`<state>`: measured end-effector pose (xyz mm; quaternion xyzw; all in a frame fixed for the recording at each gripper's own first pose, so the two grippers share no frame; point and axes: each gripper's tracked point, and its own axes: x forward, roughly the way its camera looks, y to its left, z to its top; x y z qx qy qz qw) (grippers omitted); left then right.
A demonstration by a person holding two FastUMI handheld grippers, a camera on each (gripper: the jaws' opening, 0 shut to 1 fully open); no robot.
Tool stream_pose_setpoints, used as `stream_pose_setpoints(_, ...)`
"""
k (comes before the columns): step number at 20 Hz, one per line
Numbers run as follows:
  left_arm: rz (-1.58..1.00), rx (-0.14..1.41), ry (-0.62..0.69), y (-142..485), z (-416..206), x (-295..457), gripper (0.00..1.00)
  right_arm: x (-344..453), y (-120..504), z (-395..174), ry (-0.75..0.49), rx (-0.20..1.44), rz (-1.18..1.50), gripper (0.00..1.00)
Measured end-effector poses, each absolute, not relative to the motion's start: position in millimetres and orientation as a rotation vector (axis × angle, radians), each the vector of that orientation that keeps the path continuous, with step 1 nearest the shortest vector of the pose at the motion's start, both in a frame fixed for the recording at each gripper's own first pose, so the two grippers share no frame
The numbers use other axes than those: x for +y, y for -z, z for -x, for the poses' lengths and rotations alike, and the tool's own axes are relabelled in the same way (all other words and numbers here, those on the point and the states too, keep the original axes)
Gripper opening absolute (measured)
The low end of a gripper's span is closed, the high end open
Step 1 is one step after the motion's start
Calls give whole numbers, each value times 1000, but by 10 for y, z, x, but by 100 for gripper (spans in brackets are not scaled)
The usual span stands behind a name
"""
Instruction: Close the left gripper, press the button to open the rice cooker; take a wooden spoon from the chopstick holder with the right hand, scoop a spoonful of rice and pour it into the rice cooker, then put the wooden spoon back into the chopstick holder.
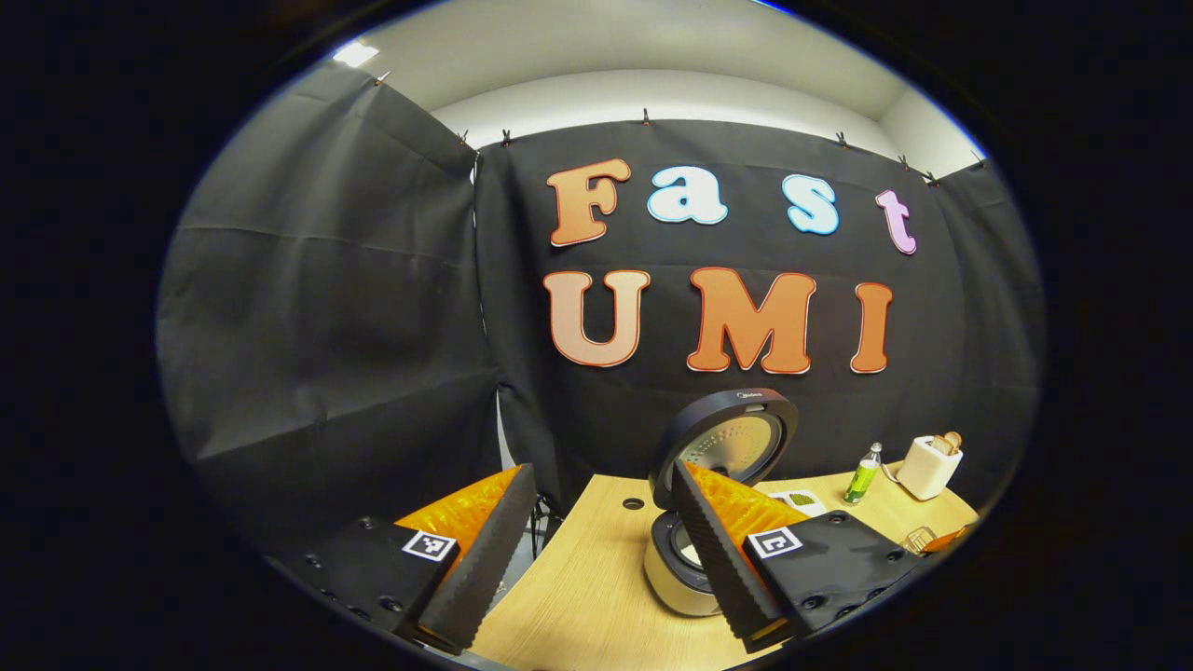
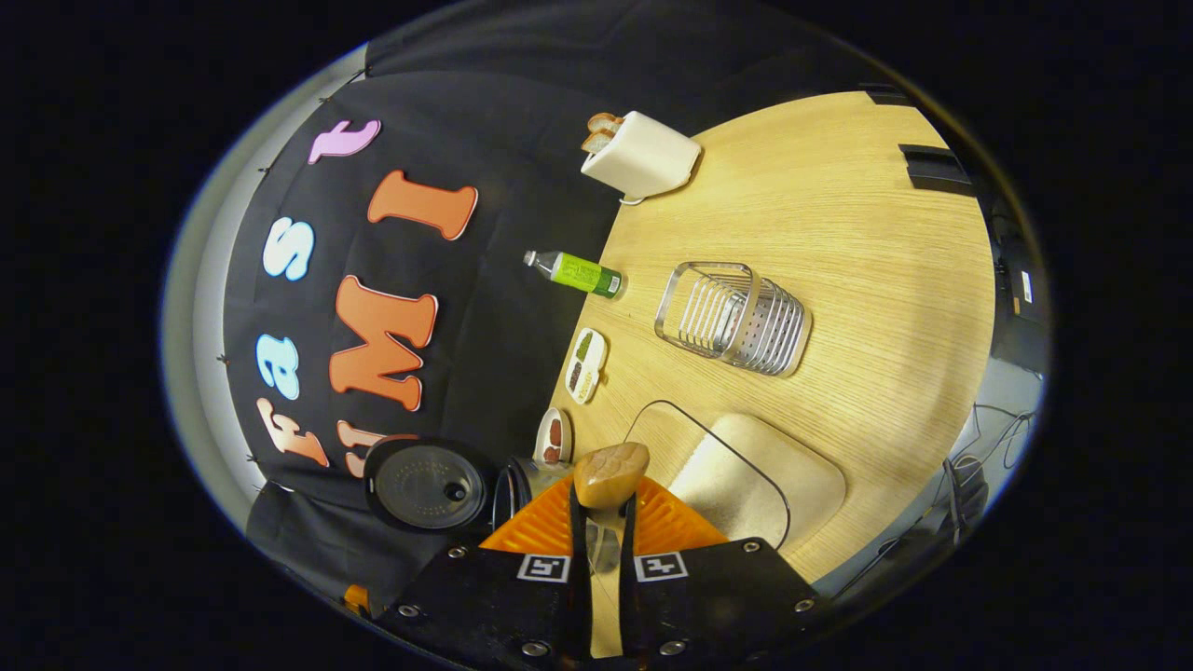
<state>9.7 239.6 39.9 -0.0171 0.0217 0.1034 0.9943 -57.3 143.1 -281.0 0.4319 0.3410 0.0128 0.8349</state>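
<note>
The rice cooker (image 1: 673, 570) stands on the wooden table (image 1: 578, 578) with its round lid (image 1: 732, 438) up; my left gripper's right finger hides part of it. My left gripper (image 1: 601, 471) hangs open in front of it, holding nothing. In the right gripper view, my right gripper (image 2: 604, 508) is shut on the handle of the wooden spoon (image 2: 610, 473). The spoon's bowl sticks out past the fingertips, between the open rice cooker (image 2: 522, 480), lid (image 2: 424, 485) raised, and the clear box of rice (image 2: 755, 475). The bowl looks like bare wood. The wire chopstick holder (image 2: 736, 317) stands beyond the box.
A white toaster (image 2: 643, 154) with bread and a green bottle (image 2: 578, 273) stand along the table's back edge by the black cloth wall. Two small cards (image 2: 587, 363) lie near the cooker. The toaster (image 1: 929, 466) and bottle (image 1: 862, 475) sit right of the cooker.
</note>
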Motion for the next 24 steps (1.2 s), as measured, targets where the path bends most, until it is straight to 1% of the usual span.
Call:
stream_pose_setpoints(1, 36, 43, -208, -401, -91, 2396, 98, 1426, 2767, 586, -29, 720, -932, 11)
stream_pose_setpoints(2, 36, 43, -208, -409, -90, 2398, 94, 1429, 2736, 583, -31, 717, -946, 11)
stream_pose_setpoints(3, 36, 41, -207, -406, -89, 2403, 94, 1441, 2705, 586, -31, 715, -958, 11)
stream_pose_setpoints(4, 35, 40, -206, -418, -99, 2397, 100, 1449, 2678, 571, -26, 714, -971, 11)
stream_pose_setpoints(6, 32, 40, -204, -422, -85, 2388, 100, 1460, 2592, 580, -27, 714, -994, 11)
stream_pose_setpoints(8, 30, 41, -204, -425, -85, 2386, 94, 1474, 2477, 560, -31, 704, -1025, 11)
stream_pose_setpoints(11, 28, 37, -203, -435, -78, 2396, 100, 1537, 2342, 505, -45, 689, -1063, 11)
stream_pose_setpoints(15, 29, 28, -206, -463, -83, 2417, 100, 1642, 2188, 440, -62, 684, -1100, 11)
stream_pose_setpoints(24, 43, 28, -224, -421, -64, 2532, 95, 2201, 1707, 68, -152, 666, -1111, 11)
